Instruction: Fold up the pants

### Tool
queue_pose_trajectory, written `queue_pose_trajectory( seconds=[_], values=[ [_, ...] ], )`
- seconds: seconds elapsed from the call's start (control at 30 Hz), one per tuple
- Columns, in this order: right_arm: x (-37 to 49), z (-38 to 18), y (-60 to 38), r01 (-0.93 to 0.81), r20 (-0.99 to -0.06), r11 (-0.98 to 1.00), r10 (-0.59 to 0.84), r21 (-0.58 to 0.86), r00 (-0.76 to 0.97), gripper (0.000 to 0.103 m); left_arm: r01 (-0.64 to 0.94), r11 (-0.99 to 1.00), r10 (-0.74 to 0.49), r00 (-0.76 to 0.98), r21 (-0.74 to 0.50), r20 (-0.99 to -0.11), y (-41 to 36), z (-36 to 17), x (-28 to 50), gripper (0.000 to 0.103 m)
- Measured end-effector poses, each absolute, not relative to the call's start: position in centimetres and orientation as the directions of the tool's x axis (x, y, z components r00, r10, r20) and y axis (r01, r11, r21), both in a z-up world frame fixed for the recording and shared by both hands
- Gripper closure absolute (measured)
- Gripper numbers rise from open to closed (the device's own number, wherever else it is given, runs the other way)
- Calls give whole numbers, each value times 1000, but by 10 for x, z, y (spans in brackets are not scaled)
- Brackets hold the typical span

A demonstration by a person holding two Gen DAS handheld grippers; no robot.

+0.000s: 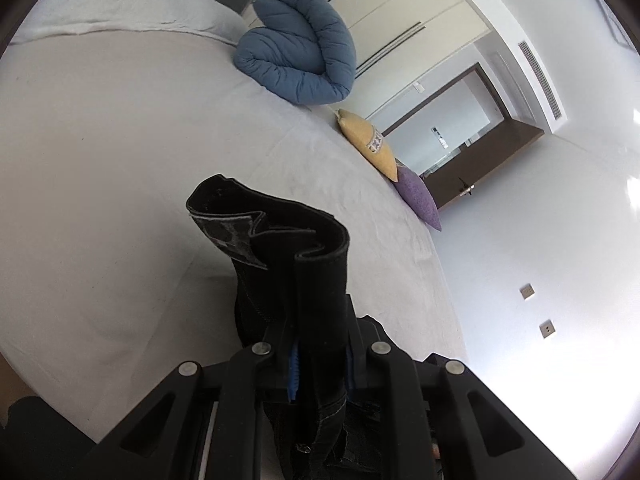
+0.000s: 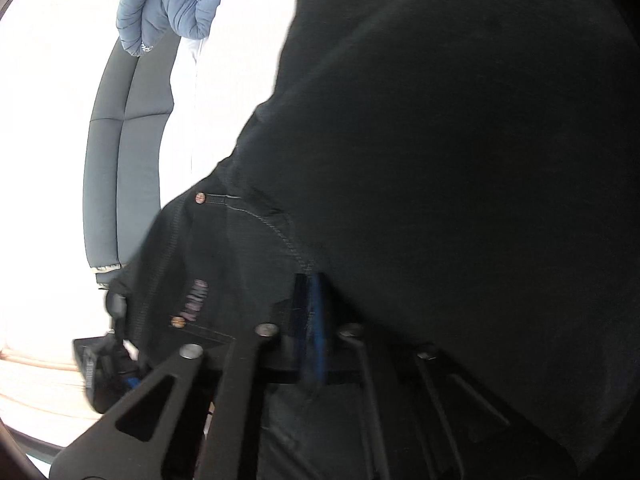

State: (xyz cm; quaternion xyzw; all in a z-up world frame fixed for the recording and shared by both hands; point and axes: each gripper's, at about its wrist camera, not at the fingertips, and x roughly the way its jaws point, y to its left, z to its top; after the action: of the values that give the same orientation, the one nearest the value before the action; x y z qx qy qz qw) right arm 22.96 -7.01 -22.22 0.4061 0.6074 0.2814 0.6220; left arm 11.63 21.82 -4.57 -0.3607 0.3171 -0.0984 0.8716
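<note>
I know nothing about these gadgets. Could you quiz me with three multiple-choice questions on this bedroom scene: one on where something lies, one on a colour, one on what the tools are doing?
1. Where does the blue quilted duvet lie?
A. on the bed
B. on the floor
C. inside the wardrobe

2. What colour is the cushion next to the purple cushion?
A. red
B. yellow
C. green

3. What is the left tool doing?
A. hanging open
B. gripping a cushion
C. shut on the black pants

Answers:
1 A, the folded duvet rests on the light bedcover near the bed's edge.
2 B, a yellow cushion leans against the purple one.
3 C, black cloth is pinched between its fingers; the right tool clamps the pants too.
</note>
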Motion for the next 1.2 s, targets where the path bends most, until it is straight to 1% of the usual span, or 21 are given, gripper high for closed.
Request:
queue_pose_trajectory(
  seconds=[0.03,0.1,0.17,0.2,0.23,0.27,0.33,0.43,0.53,0.6,0.67,0.7,0.73,0.77,0.8,0.83,0.87,0.93,1.0,1.1,1.2],
  values=[
    [229,-217,-73,141,-523,507,845,850,110,98,-35,741,-402,777,-671,-484,209,-39,118,87],
    [227,-194,-87,112,-521,508,831,854,196,82,19,783,-409,769,-622,-491,187,-26,119,87],
    [225,-172,-110,91,-470,464,833,881,292,9,83,819,-423,756,-568,-500,161,-16,118,87],
    [226,-163,-121,91,-445,442,830,893,336,3,125,838,-432,746,-531,-507,143,-11,118,87],
    [227,-154,-132,88,-431,429,830,899,354,2,149,847,-439,738,-509,-513,132,-9,117,87],
    [230,-146,-140,79,-424,424,838,902,345,2,175,855,-447,728,-488,-520,118,-7,117,87],
    [233,-127,-148,39,-441,448,854,893,276,2,232,868,-461,706,-439,-537,90,-8,112,87],
    [232,-92,-145,-92,-451,475,870,875,198,2,319,881,-470,670,-349,-575,45,-12,105,87],
    [230,-70,-152,-144,-452,479,873,866,183,2,401,874,-481,629,-276,-611,9,-19,93,87],
    [229,-65,-154,-179,-465,493,868,852,175,2,439,867,-480,605,-237,-636,-12,-25,87,87],
    [222,-68,-147,-178,-551,576,817,798,170,2,464,858,-482,582,-219,-655,-27,-32,84,87],
    [219,-75,-149,-160,-615,637,771,755,169,2,484,853,-477,574,-194,-666,-36,-34,81,87],
    [217,-85,-153,-130,-654,673,739,728,163,4,499,850,-469,571,-168,-674,-42,-36,78,87],
    [216,-96,-160,-93,-672,688,724,720,156,11,516,845,-459,570,-137,-682,-49,-37,74,87],
    [212,-107,-167,-60,-671,685,725,726,153,20,532,840,-447,566,-106,-692,-57,-40,71,87],
    [209,-115,-173,-45,-674,686,723,726,152,40,542,837,-431,561,-81,-707,-63,-43,74,87],
    [206,-122,-181,-30,-690,702,705,711,166,58,551,832,-422,553,-63,-718,-68,-47,73,87],
    [201,-133,-193,3,-690,703,697,711,193,81,561,826,-418,541,-56,-730,-74,-52,71,87],
    [194,-145,-205,13,-667,681,712,732,220,87,575,817,-417,529,-50,-739,-80,-55,69,87],
    [182,-148,-215,-27,-682,711,684,703,261,89,596,802,-415,524,-27,-744,-91,-56,65,87],
    [175,-148,-230,-29,-640,679,705,734,304,89,617,787,-421,531,-5,-735,-100,-50,63,87]
  ],
)
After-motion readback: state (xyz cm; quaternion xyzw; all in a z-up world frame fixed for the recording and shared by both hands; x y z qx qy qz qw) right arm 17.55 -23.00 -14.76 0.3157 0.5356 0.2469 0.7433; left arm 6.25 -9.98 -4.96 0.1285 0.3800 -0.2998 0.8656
